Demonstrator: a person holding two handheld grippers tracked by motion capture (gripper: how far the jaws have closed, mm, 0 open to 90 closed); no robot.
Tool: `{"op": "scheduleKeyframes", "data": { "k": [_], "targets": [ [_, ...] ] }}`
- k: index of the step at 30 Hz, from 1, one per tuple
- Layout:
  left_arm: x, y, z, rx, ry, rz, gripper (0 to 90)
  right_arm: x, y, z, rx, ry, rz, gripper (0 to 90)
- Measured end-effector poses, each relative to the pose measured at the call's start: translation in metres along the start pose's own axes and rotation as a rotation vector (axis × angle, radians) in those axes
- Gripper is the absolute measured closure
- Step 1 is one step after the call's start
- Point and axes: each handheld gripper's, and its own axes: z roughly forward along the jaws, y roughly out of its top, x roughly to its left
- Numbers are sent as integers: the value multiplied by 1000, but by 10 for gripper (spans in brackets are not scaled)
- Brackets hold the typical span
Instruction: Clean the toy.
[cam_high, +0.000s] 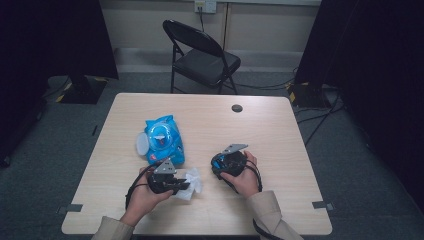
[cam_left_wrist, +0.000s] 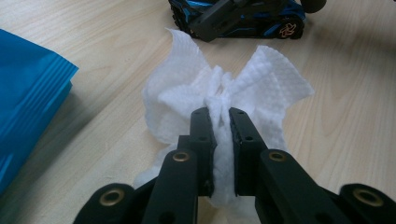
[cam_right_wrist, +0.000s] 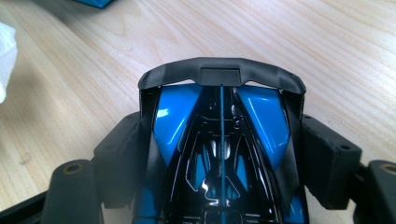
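A crumpled white wipe (cam_left_wrist: 187, 88) lies on the table, and my left gripper (cam_left_wrist: 219, 116) is shut on its bunched middle. In the high view the wipe (cam_high: 194, 181) sits at the front centre, just right of the left gripper (cam_high: 181, 187). A blue and black toy car (cam_right_wrist: 219, 130) stands lengthwise between the jaws of my right gripper (cam_right_wrist: 222, 136), whose pads press its two sides behind the rear wing. From above, that right gripper (cam_high: 223, 165) is right of the wipe. The left gripper view shows the toy car (cam_left_wrist: 261, 21) beyond the wipe.
A blue pack of wipes (cam_high: 162, 137) with its white lid open lies left of centre on the wooden table (cam_high: 270, 130). A dark round grommet (cam_high: 237, 108) sits near the far edge. A black folding chair (cam_high: 202, 52) stands behind the table.
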Motion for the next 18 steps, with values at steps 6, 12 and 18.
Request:
{"op": "scheduleKeyframes", "data": {
  "k": [6,12,18],
  "targets": [
    [0,0,-1,-11,5,-5,817,0,-1,0,-3,-2,1,252],
    [3,1,-5,-24,6,-13,817,1,-1,-1,-5,-10,11,255],
    [6,2,-6,-36,10,-22,817,1,-2,-2,-12,-3,21,256]
  ]
}}
